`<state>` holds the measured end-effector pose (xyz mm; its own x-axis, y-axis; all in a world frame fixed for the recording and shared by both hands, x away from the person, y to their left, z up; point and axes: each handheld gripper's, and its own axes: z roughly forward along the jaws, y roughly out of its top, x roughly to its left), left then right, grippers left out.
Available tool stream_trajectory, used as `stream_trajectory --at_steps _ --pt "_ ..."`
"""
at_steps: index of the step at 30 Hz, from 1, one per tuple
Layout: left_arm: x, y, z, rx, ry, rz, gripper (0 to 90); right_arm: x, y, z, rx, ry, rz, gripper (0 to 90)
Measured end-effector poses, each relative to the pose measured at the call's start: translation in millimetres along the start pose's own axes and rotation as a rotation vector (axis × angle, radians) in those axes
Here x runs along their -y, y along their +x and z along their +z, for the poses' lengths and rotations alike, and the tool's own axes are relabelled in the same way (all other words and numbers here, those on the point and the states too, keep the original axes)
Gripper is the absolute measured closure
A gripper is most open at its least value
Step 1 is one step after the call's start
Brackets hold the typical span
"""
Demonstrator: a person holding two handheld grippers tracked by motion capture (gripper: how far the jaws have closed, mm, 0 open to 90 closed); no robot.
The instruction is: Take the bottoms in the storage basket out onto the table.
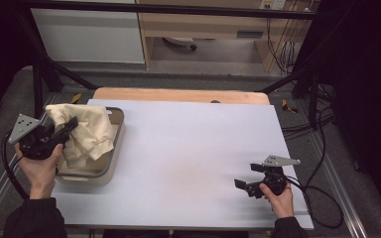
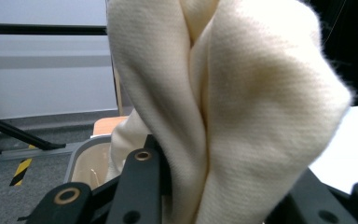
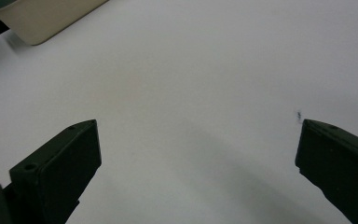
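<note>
A soft, cream, finely woven cloth [image 2: 242, 107] was clamped in thick folds by the left gripper [image 1: 64, 130] and was held bunched over a rounded beige tub [image 1: 110, 163], possibly touching its rim. The right gripper [image 1: 245, 186] was held just above the smooth white surface [image 1: 188, 148], its fingers spread wide, nothing between them.

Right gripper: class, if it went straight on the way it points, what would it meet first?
Probably the bare white table top, since the open right gripper angles down at it; the tub's corner lies off to one side.
</note>
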<state>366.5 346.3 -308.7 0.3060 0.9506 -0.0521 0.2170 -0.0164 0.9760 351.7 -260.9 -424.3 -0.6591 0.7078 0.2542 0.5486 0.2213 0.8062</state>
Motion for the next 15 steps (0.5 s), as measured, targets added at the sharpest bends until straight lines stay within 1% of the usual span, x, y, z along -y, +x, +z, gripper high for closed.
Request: stream_trajectory --at_steps 15 --pt "-2.9 -6.3 -2.1 0.012 -0.032 0.0 68.2 0.1 0.0 0.5 -0.002 0.002 -0.002 0.6"
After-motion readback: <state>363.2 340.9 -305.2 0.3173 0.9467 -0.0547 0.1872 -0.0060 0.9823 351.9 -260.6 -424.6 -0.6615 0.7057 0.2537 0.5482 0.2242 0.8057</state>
